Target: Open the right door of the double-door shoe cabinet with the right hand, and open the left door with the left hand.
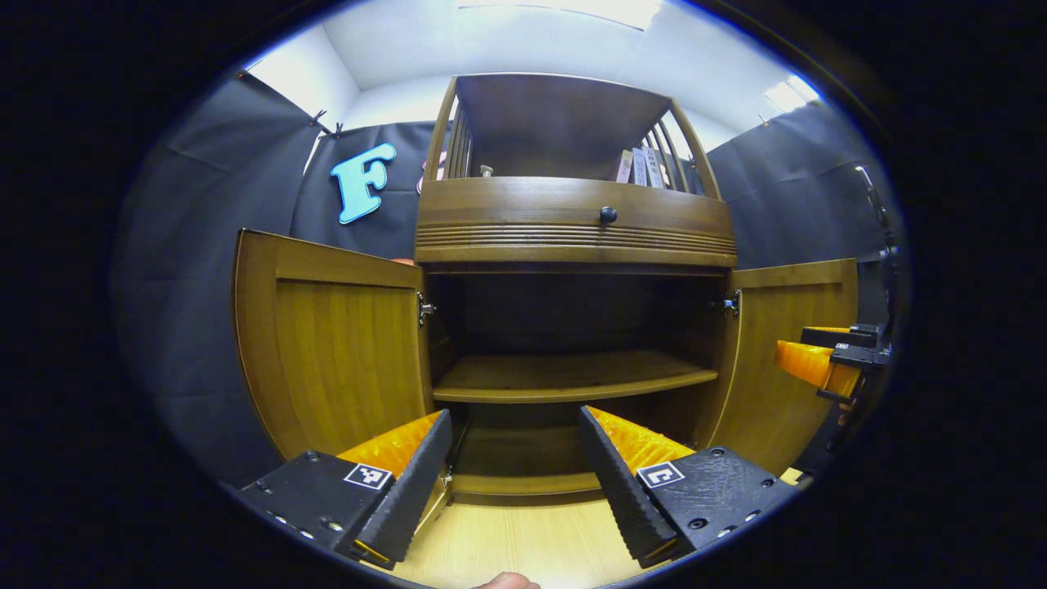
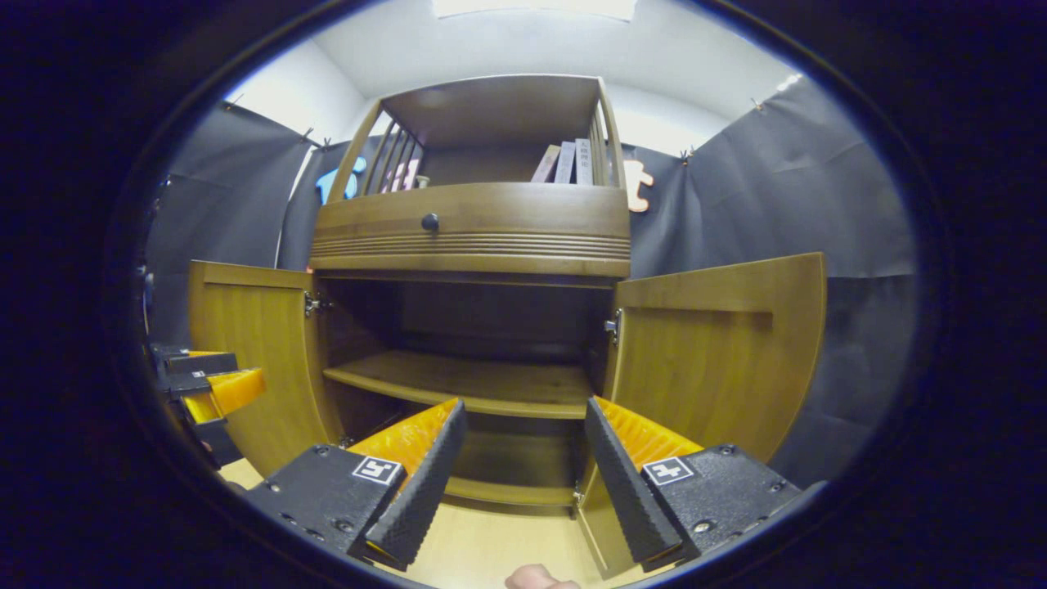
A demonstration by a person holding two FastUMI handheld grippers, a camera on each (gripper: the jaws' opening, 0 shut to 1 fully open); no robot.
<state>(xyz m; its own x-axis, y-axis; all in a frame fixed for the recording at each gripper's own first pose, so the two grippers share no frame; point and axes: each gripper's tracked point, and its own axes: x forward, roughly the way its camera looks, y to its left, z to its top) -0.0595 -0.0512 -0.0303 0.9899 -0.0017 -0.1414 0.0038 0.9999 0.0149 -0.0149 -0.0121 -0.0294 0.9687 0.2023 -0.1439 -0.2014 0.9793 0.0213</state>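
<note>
The shoe cabinet (image 1: pixel 572 229) stood straight ahead of both grippers with both of its doors swung wide, so the task looked essentially done. In the left gripper view the left door (image 1: pixel 335 352) lay just left of the left gripper (image 1: pixel 515 458), its panel upright and hinged on its inner edge, and the right door (image 1: pixel 785 360) stood open on the far side. The left gripper's jaws were spread apart with nothing between them, framing the bare middle shelf (image 1: pixel 572 375). In the right gripper view the right gripper (image 2: pixel 523 458) likewise held its jaws parted and empty, the right door just to its right and nearer to it than to the other tool (whose orange fingers showed at the left edge, in front of the left door). Each door sat outward of its own gripper, apart from the fingers. A drawer with a dark knob (image 2: pixel 429 222) stayed closed above, with books (image 2: pixel 566 162) on the top shelf.
</note>
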